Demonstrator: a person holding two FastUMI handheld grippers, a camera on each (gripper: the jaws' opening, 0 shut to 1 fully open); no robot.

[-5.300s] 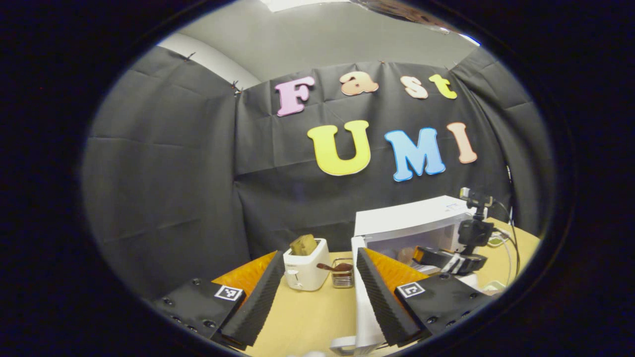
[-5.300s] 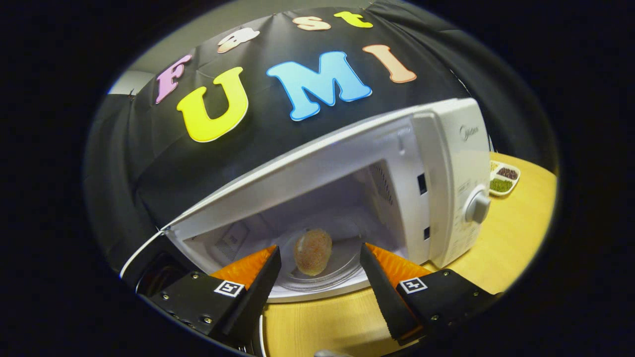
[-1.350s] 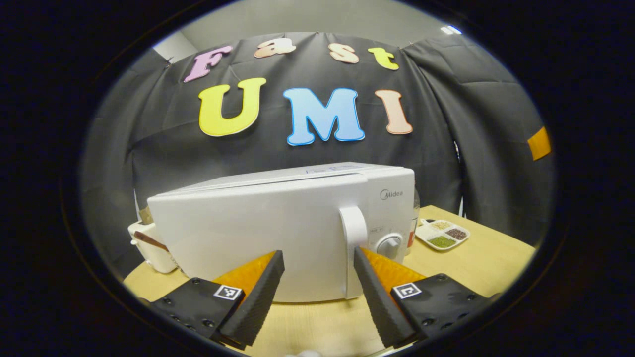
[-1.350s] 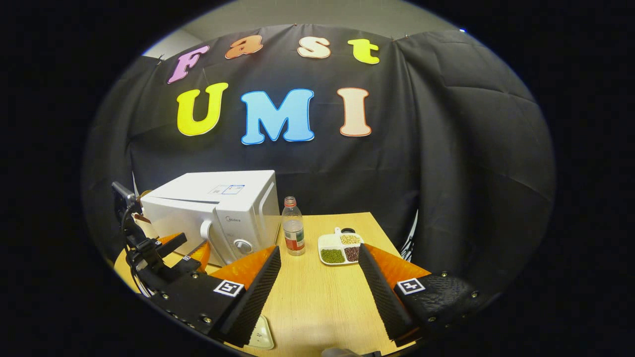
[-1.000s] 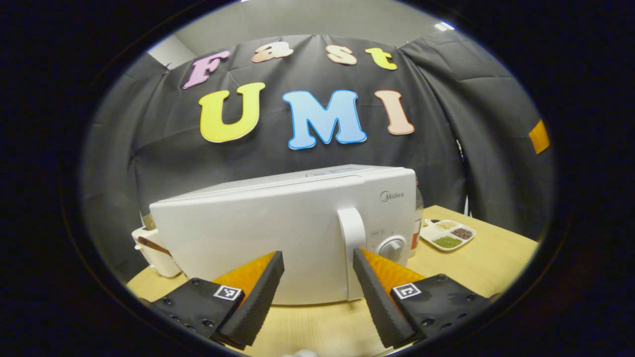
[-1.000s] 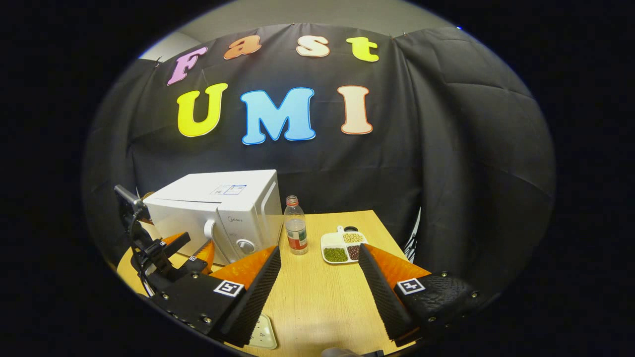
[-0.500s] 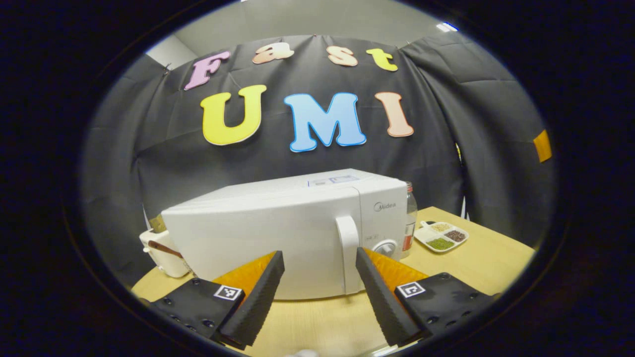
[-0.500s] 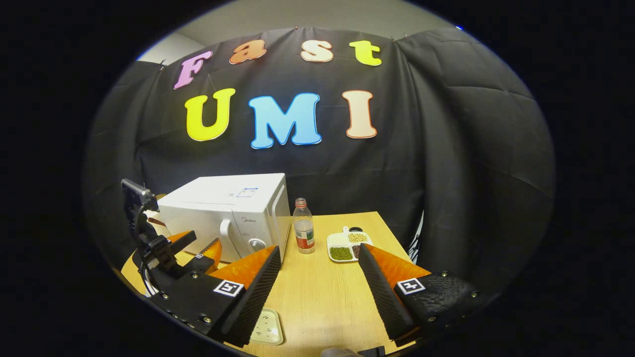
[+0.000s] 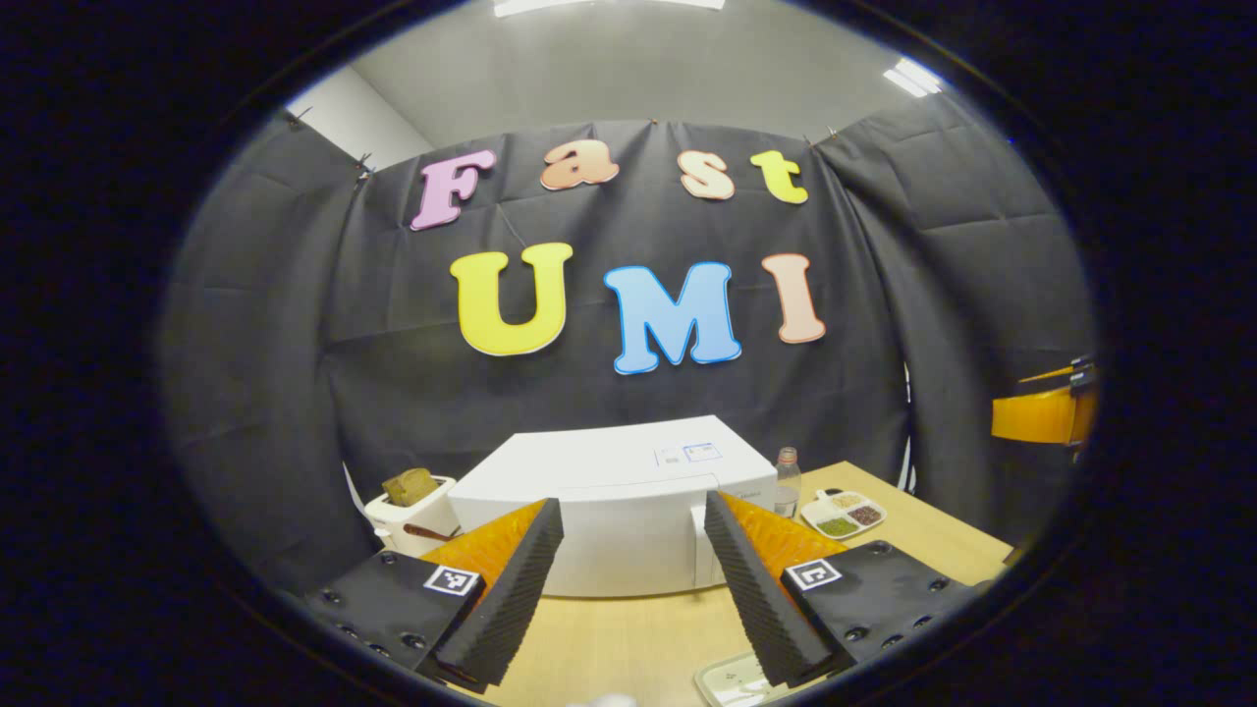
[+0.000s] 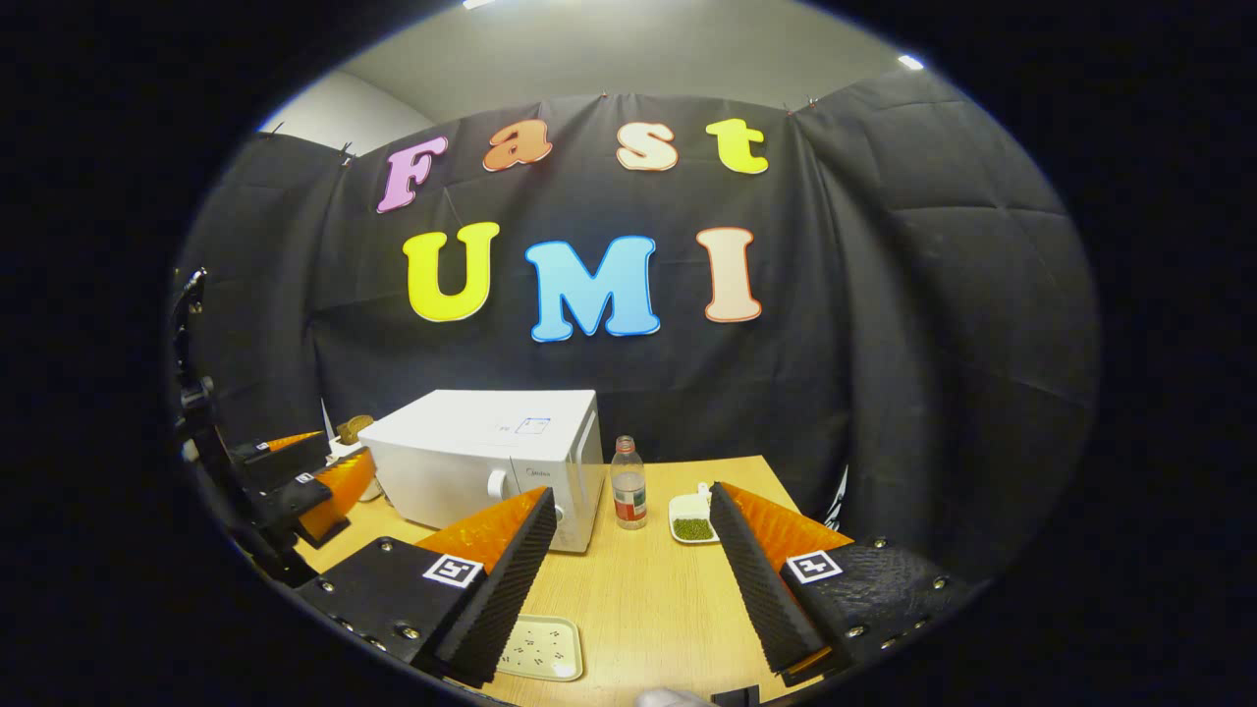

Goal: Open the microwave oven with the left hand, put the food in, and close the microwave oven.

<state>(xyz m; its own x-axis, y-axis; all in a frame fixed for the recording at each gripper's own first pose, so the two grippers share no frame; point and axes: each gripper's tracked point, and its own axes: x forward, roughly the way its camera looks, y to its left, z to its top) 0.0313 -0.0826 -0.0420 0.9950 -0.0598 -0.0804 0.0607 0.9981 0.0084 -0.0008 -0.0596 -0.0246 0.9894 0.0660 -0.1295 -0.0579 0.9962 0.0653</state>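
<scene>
The microwave (image 10: pixel 491 462) stood door shut on the table (image 10: pixel 648 599), so the task looked finished (food presumably inside, unseen). Left of it, the left gripper (image 10: pixel 309 481) hung wide and empty; the right gripper (image 10: pixel 633 579), before it, likewise. Next: nothing but rest. Right of the microwave stood a bottle (image 10: pixel 628 496), black cloth behind.

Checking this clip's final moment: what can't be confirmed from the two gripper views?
- Food inside the microwave oven: hidden by its shut door, both views.
- Microwave dial: behind the right gripper finger in the right gripper view.
- Divided dish contents: too small to identify, left gripper view.
- Small tray: partly behind the finger, right gripper view.
</scene>
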